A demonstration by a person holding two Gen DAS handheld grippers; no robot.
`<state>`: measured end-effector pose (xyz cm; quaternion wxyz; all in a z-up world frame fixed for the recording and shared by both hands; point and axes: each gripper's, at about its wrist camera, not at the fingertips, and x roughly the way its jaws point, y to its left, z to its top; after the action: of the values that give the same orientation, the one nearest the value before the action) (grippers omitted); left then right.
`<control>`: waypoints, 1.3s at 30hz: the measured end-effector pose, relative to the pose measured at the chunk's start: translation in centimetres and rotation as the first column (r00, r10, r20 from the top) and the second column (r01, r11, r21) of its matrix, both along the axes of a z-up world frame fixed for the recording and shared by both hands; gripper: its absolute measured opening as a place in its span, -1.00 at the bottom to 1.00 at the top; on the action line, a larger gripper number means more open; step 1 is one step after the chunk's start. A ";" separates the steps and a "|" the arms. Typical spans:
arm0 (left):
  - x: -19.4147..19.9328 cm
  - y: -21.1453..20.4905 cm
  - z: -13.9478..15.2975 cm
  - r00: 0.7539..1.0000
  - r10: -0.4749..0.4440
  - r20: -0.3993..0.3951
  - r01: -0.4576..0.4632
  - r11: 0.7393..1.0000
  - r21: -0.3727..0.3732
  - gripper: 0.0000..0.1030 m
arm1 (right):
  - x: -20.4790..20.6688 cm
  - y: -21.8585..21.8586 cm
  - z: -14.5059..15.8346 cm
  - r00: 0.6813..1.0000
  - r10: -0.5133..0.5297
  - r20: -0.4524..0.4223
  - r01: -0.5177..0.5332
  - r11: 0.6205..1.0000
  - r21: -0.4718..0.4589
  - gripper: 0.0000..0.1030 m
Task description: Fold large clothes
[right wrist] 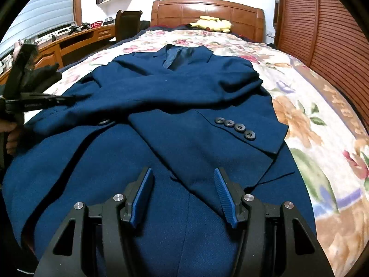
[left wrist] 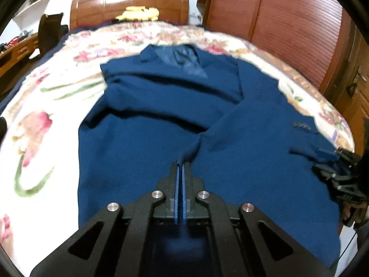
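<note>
A big blue jacket (right wrist: 161,106) lies flat on the bed (right wrist: 311,120), with its collar toward the headboard (right wrist: 207,11) and its bottom hem at the near edge. Both sleeves are folded across the front, and the one with four buttons (right wrist: 235,128) lies on top.

The left gripper (left wrist: 181,161) has its fingers closed tight on a small pinch of blue cloth near the middle of the jacket. The right gripper (right wrist: 183,175) has its fingers wide open, just above the cloth near the bottom hem, and holds nothing.

What could go wrong? The left pinch looks very small. If that hand pulls up fast, the cloth may slip out. Or only the top layer may come up, and the sleeves could slide off and undo the neat fold.

The right fingers might close on just one layer, or on the sleeve edge beside them. Then the fold would come out crooked.

If one hand lifts before the other, the jacket may twist and bunch up. It could also drag on the flowery bedspread (left wrist: 46,92) and wrinkle it.
</note>
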<state>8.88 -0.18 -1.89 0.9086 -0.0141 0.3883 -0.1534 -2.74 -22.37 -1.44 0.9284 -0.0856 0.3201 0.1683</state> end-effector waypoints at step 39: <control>-16.1 -0.7 10.0 0.965 -0.039 0.259 0.031 0.999 0.036 0.58 | -11.5 -7.2 4.3 0.996 -0.022 0.091 0.021 1.000 0.012 0.12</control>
<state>-7.20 -0.89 8.14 0.9489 0.0273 0.2684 -0.1639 -14.22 -29.62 2.88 0.9442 -0.0847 0.2775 0.1559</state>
